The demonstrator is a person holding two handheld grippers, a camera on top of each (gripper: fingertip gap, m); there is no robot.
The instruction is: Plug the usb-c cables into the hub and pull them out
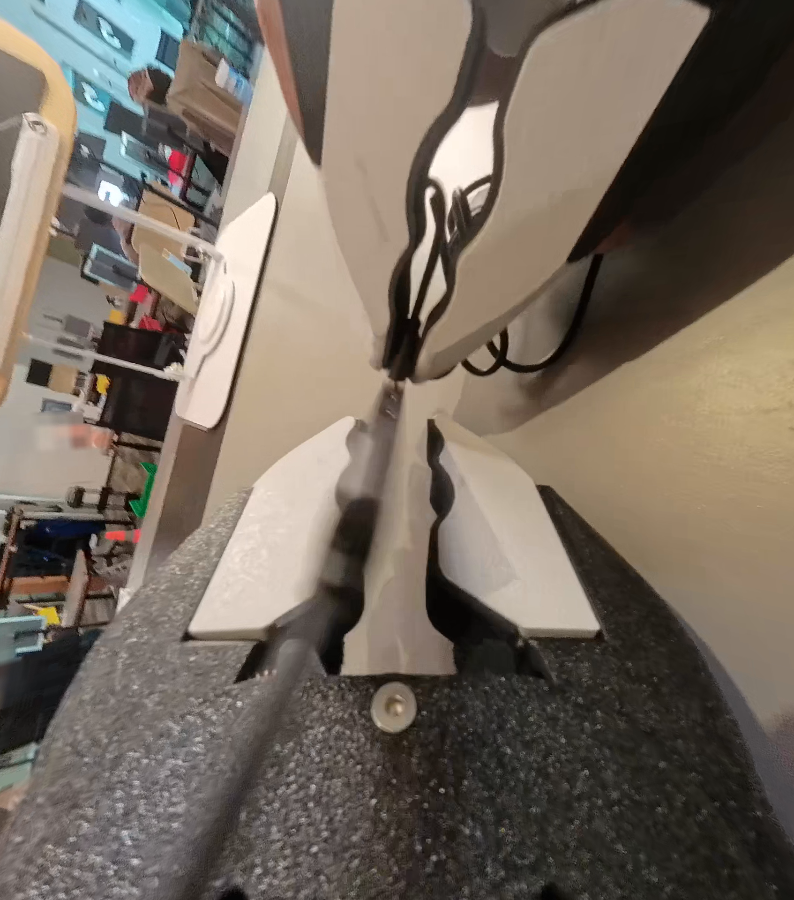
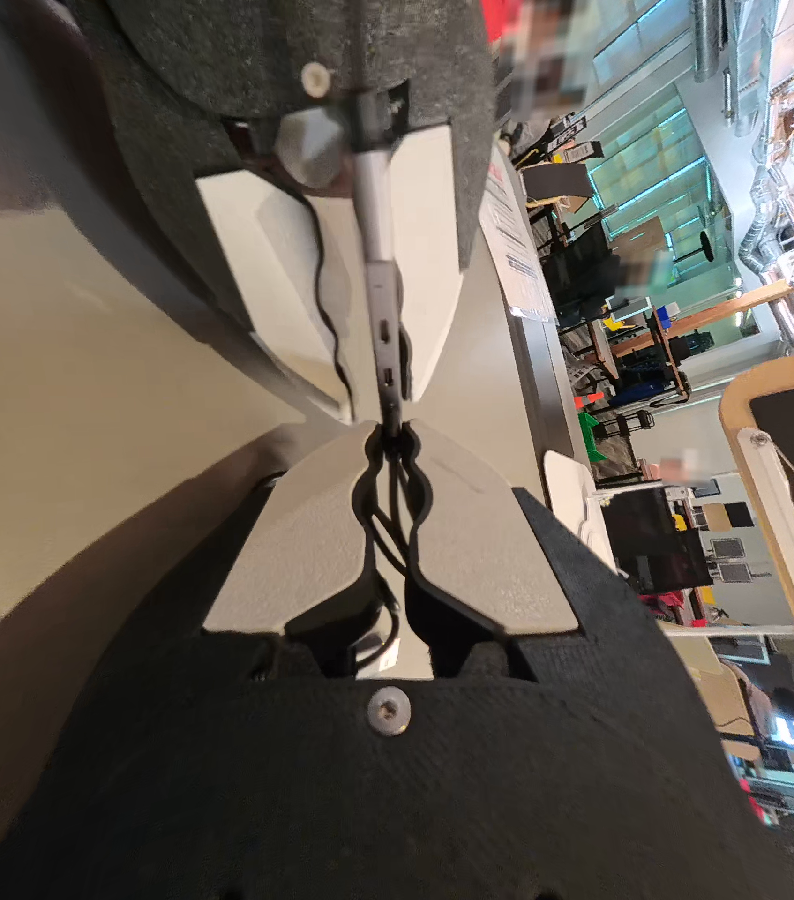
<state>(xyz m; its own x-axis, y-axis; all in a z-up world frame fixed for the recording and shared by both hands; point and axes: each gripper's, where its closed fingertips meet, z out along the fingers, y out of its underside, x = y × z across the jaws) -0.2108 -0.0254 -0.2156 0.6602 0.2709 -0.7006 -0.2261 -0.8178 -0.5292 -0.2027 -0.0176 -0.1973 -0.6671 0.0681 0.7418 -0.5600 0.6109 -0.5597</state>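
In the left wrist view, a white pad (image 1: 227,311) is seen at nine o'clock on the beige table (image 1: 677,487). At centre, the grey USB-C hub (image 1: 366,467) is pinched between the fingers of the left gripper (image 1: 392,428), against the left finger (image 1: 288,535). At twelve o'clock, the right gripper (image 1: 397,365) faces it, pressed on a black USB-C cable plug (image 1: 400,353) at the hub's tip. In the right wrist view, the hub (image 2: 383,311) is seen at twelve o'clock, and black cables (image 2: 392,516) trail between the fingers of the right gripper (image 2: 391,436).
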